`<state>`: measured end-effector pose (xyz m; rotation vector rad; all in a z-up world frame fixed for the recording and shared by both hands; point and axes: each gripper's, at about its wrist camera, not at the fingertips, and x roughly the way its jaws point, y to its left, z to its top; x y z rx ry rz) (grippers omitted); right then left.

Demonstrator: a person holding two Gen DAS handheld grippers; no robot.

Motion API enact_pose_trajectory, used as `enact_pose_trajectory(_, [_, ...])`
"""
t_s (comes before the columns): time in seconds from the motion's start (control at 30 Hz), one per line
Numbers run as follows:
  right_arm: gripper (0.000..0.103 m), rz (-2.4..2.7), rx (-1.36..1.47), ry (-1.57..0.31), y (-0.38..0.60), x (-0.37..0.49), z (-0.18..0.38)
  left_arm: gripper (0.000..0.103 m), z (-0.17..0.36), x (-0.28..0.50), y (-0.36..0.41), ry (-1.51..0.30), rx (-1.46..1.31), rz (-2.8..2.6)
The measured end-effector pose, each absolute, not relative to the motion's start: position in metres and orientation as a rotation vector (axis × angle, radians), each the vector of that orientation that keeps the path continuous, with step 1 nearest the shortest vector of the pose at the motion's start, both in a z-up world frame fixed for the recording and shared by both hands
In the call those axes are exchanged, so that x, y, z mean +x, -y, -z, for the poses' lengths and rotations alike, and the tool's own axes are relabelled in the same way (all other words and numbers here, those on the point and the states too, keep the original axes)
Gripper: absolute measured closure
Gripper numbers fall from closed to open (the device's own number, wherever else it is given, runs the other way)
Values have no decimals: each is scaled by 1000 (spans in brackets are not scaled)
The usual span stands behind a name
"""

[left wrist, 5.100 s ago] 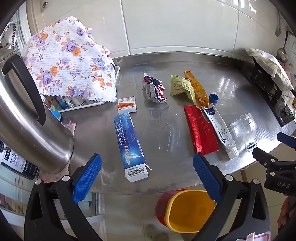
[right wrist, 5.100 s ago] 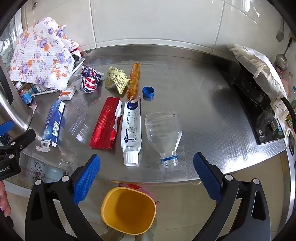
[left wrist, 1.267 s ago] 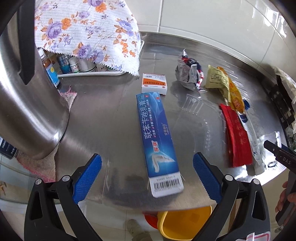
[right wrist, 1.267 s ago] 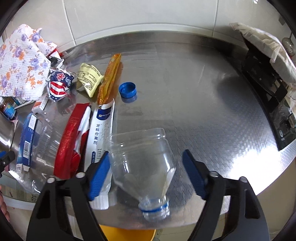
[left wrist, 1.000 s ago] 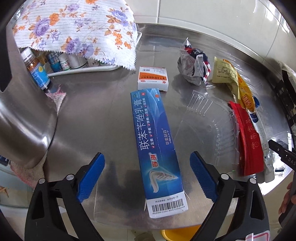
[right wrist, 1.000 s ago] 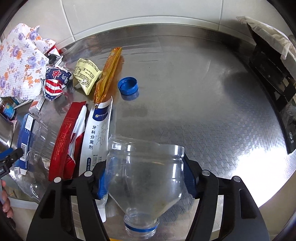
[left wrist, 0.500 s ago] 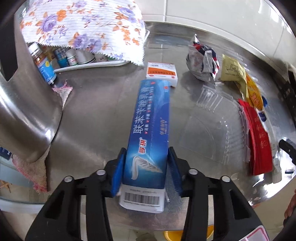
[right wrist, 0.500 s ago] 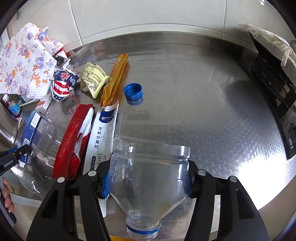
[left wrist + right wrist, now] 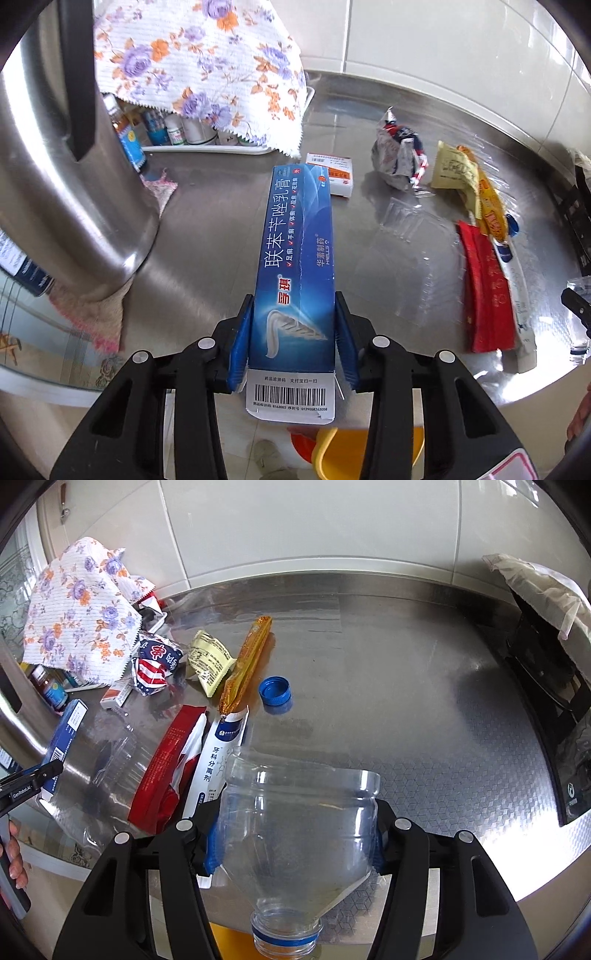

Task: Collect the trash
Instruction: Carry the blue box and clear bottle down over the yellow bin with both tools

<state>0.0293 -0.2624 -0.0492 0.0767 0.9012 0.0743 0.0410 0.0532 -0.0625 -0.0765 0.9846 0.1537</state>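
Your left gripper [image 9: 291,343] clamped the blue carton [image 9: 297,266] at its barcode end; your right gripper [image 9: 295,840] squeezed the clear cut bottle [image 9: 299,834], neck toward you.

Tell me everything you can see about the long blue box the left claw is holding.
The blue box is a long, slim cardboard carton, glossy, with white Chinese lettering along its length and a picture of squeezed cream near the held end. Its white end flap carries a barcode and sticks out past the counter edge toward the camera. The left claw is shut on it, blue pads pressed to both long sides. It points away from the camera toward a small orange-and-white box; whether they touch is unclear.
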Motion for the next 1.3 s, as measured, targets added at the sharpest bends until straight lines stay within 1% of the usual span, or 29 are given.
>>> enact_pose_trajectory(0.33, [43, -100, 85, -857, 272, -9, 30, 62, 44, -5, -24, -959, -19, -111])
enact_pose_trajectory(0.7, [43, -26, 107, -825, 241, -105, 19, 62, 41, -86, -24, -942, 58, 51])
enact_pose_trajectory(0.87, [42, -7, 99, -834, 219, -157, 24, 62, 54, -137, -29, -958, 84, 122])
enact_pose_trajectory(1.0, [42, -15, 81, -875, 203, -190, 35, 62, 71, -168, -29, -996, 90, 162])
enact_pose_trajectory(1.3, [42, -100, 45, -978, 186, -225, 73, 62, 112, -203, -6, -1092, 133, 243])
